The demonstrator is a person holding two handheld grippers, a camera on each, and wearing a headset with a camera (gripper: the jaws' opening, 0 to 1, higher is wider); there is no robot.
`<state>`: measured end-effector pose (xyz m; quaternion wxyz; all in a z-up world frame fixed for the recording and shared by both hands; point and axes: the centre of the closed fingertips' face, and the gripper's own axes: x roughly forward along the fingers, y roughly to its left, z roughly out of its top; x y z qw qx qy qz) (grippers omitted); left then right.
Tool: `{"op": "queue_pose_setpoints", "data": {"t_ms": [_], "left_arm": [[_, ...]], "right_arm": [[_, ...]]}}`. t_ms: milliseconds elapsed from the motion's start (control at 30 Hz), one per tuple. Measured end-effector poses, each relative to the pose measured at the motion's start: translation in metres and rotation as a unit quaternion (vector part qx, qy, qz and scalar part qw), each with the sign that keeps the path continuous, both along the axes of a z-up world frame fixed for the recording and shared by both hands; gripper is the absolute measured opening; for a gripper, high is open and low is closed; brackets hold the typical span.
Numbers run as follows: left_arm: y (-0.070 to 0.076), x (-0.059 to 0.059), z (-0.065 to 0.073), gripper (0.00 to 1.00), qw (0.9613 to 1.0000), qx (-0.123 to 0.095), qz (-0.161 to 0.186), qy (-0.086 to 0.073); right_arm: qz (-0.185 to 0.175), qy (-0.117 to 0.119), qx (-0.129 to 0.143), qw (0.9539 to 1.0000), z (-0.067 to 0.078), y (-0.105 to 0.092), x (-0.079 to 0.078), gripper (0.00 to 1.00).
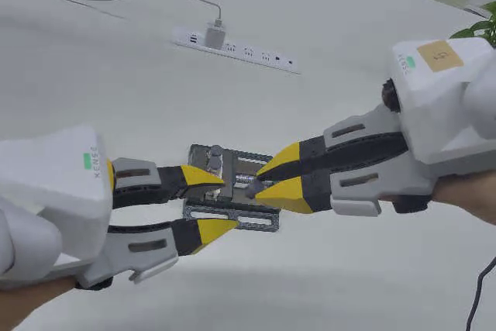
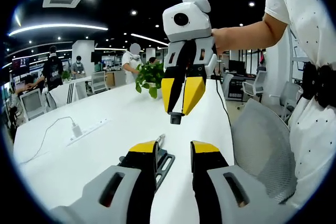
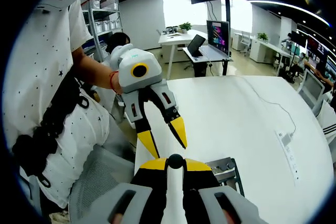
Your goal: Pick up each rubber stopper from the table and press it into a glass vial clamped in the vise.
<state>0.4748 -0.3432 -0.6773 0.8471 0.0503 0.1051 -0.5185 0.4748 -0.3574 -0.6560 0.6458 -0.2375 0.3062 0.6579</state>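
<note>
The table point(image 1: 349, 44) is smooth, matt white. The vise point(image 1: 248, 220) is dull grey metal. The left gripper point(image 1: 229, 201) and right gripper point(image 1: 257, 181) have smooth white plastic shells, grey plastic arms and matt yellow tips. The stopper point(image 3: 175, 161) is dark and looks rubbery. The chair point(image 2: 262, 140) back is grey mesh.

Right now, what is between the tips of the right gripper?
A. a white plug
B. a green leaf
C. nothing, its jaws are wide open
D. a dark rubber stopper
D: the right gripper has its yellow tips closed on a dark rubber stopper, which is seen in its own view and also in the left gripper view.
</note>
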Motion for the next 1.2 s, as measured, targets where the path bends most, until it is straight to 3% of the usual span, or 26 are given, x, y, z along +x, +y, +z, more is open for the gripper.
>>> {"op": "queue_pose_setpoints", "data": {"t_ms": [500,667,833,1033,1200], "left_arm": [[0.042,0.01,-0.029,0.49,0.9989,0.012,0.039,0.024],[0.046,0.014,-0.036,0.55,0.9986,0.008,0.04,0.033],[0.047,0.017,-0.043,0.71,0.9988,0.005,0.033,0.035],[0.049,0.02,-0.055,0.79,0.9983,-0.001,0.024,0.054],[0.051,0.022,-0.061,0.85,0.9983,0.001,0.018,0.056]], "right_arm": [[-0.018,-0.018,-0.05,0.9985,-0.025,0.011,0.035,0.05],[-0.014,-0.022,-0.076,0.9967,-0.041,0.014,0.048,0.05],[-0.015,-0.03,-0.101,0.9943,-0.06,0.018,0.06,0.05],[-0.011,-0.04,-0.132,0.9903,-0.082,0.019,0.074,0.05],[-0.007,-0.042,-0.156,0.9868,-0.102,0.018,0.08,0.05]]}}
